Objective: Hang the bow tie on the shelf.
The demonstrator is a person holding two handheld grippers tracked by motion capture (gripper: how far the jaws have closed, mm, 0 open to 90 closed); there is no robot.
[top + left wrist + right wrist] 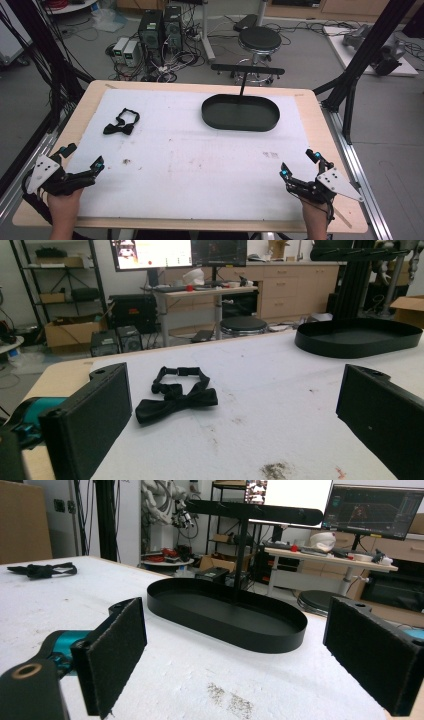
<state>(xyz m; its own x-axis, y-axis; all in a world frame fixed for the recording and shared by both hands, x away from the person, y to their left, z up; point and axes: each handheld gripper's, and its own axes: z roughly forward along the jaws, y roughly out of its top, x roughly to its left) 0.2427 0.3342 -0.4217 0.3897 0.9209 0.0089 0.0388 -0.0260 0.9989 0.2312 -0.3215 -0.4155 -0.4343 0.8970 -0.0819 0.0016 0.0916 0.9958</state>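
A black bow tie [121, 122] with its strap lies flat on the white mat at the left; the left gripper view shows the bow tie [176, 401] just ahead of the jaws. A black oval tray [240, 113] with a T-shaped stand sits at the back centre, and the same tray [227, 614] lies ahead in the right gripper view. My left gripper [85, 159] rests open near the front left edge, nothing between its jaws. My right gripper [300, 164] stands open at the front right, also with nothing between its jaws.
The white mat [190, 160] covers most of the wooden table [60, 140] and carries a few dirt stains. Beyond the table stand a round stool [259, 40], computer towers [159, 27] with cables, and black frame posts [367, 50].
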